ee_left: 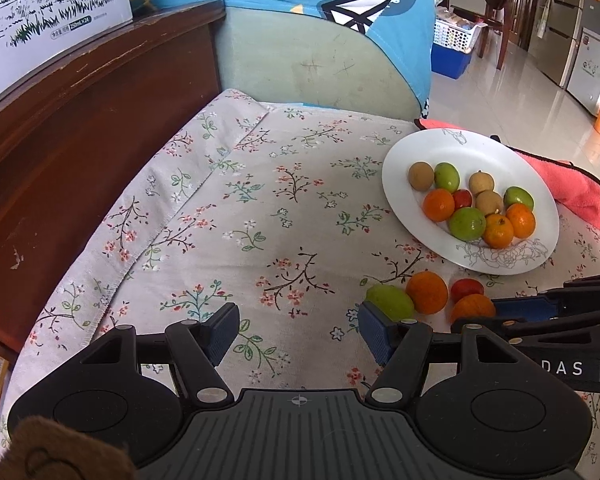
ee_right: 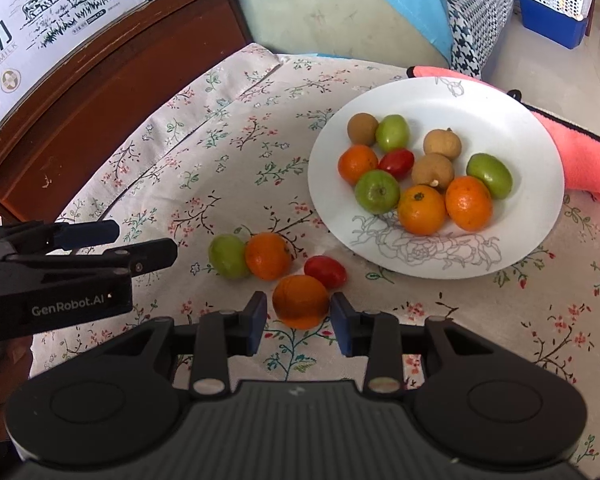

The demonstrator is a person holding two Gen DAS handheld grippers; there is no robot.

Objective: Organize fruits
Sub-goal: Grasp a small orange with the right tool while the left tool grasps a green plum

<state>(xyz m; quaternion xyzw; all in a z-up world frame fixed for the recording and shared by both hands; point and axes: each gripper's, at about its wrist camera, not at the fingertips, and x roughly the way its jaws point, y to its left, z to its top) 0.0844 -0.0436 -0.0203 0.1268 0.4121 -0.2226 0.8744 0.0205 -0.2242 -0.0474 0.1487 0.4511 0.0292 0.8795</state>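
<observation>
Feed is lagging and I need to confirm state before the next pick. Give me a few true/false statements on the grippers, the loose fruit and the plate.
1. The right gripper brackets an orange on the cloth. True.
2. The left gripper holds a green fruit. False: it is open and holds nothing.
3. Four fruits lie off the plate. True.
4. The plate is empty. False: it holds about ten fruits.
5. The loose red fruit lies beside the bracketed orange. True.
</observation>
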